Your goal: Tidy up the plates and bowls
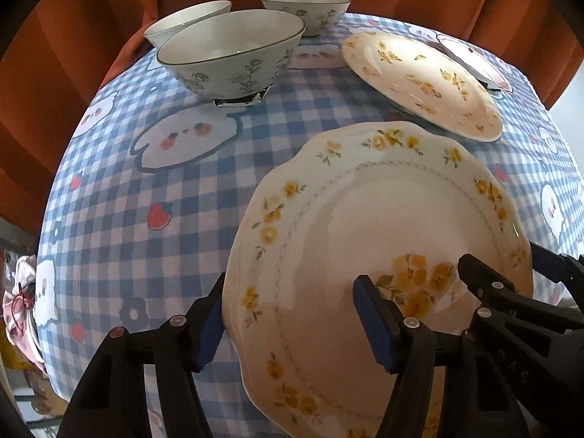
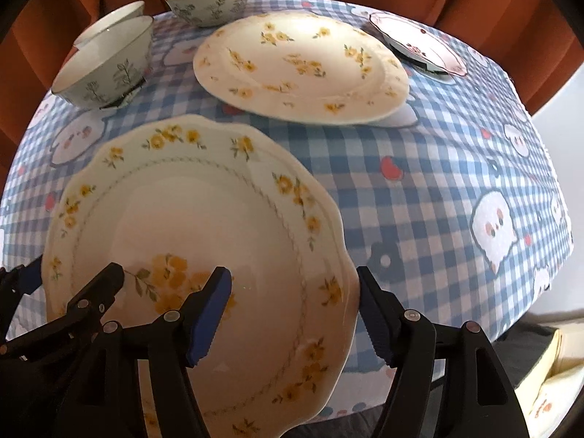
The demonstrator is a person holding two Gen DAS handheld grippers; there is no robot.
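Observation:
A scalloped white plate (image 1: 383, 219) (image 2: 182, 219) with yellow flowers lies on the blue checked tablecloth (image 1: 146, 189), close below both cameras. My left gripper (image 1: 290, 284) stands open astride the plate's left rim, one finger outside the edge and one over the plate's inside. Open too, my right gripper (image 2: 294, 273) straddles the opposite rim in the same way. Neither pair of pads presses on the plate. Each gripper also shows at the edge of the other's view: the right gripper (image 1: 502, 255) and the left gripper (image 2: 76, 266).
A round yellow-flowered plate (image 1: 419, 76) (image 2: 299, 65) lies farther back, with a small pink-patterned plate (image 1: 474, 62) (image 2: 419, 43) behind it. Three flower-printed bowls (image 1: 233, 54) (image 2: 106, 65) stand at the back left. An orange curtain (image 1: 73, 54) hangs behind the table.

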